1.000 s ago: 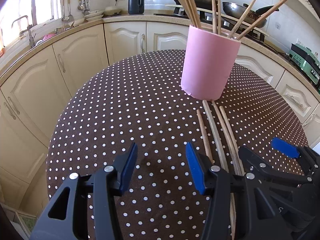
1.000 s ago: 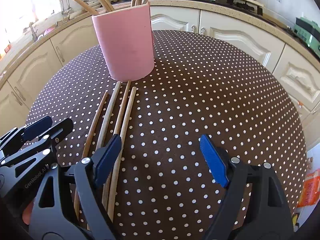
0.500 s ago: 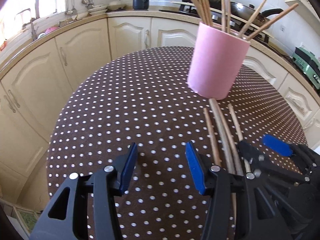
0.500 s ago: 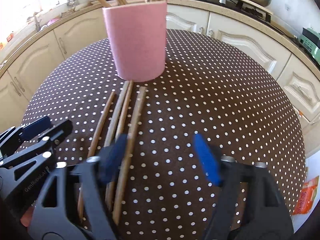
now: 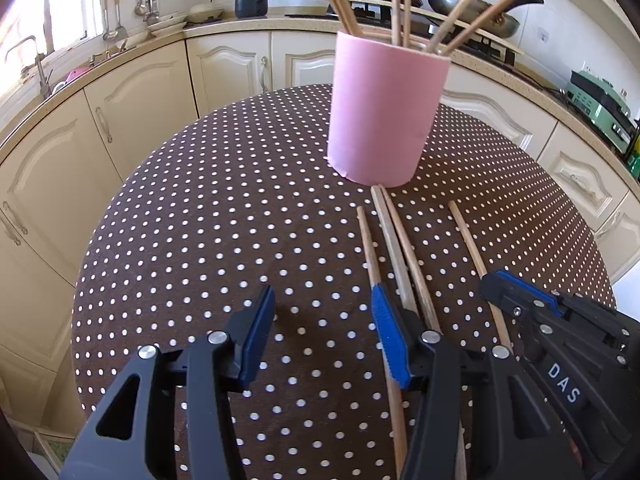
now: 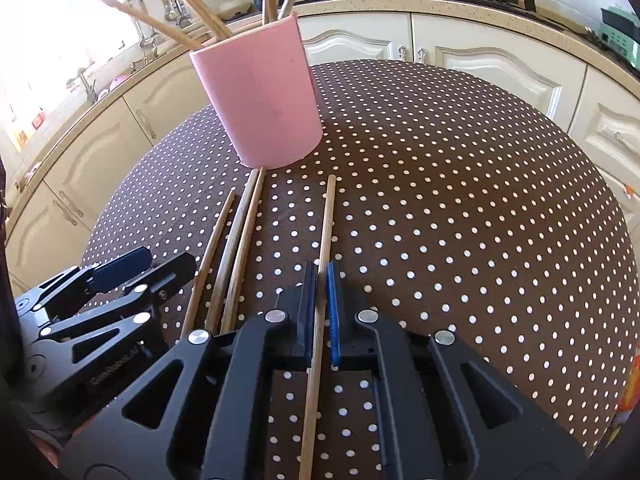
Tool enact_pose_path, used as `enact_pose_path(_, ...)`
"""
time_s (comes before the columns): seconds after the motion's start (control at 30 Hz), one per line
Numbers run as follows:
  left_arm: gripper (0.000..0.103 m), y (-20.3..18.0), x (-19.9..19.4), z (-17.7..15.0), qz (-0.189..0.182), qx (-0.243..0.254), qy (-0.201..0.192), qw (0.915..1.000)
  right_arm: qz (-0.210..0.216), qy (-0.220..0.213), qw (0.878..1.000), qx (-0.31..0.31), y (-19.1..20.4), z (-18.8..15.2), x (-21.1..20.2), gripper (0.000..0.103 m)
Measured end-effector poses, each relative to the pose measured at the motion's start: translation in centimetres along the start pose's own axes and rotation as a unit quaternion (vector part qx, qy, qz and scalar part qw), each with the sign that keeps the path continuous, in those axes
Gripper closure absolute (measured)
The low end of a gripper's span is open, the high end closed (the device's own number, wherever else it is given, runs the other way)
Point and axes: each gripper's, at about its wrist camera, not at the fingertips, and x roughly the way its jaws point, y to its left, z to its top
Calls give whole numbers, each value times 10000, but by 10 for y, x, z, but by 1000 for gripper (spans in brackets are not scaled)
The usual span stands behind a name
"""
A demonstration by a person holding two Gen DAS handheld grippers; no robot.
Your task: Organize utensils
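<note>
Black right tool (image 6: 321, 280) has just been closing, now clamped on one chopstick (image 6: 326, 224); "DAS" legible on its side. Left tool (image 5: 320, 322) half-open, empty. Chopstick's near end hidden.

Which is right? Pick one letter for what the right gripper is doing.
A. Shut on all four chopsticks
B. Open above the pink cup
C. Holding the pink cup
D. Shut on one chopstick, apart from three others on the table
D: the right gripper has just closed on a single chopstick, its pads pressed to it, while three other chopsticks lie to its left by the pink cup.
</note>
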Motion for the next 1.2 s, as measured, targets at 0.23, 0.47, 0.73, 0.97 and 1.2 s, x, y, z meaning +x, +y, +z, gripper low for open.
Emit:
enact_pose_path(0.23,48,-13,6,6,74,108,123,9998,182,-11,9997,171,-16,-11,-13,97)
enact_pose_path(0.47,81,-25,7,5,168,228,-112,9995,220,-74,9992,331,-30,-13,-24,97)
enact_pose_path(0.73,96,-18,-2,2,-148,150,-234,9995,298,-414,9980,360,-31,-8,-46,97)
enact_pose_path(0.97,96,-13,-11,3,-97,136,-396,9991,300,-383,9985,256,-26,-1,-51,96)
enact_pose_path(1.2,96,-7,-15,-1,-78,142,-386,9991,86,12,10000,4,-7,-1,-23,90)
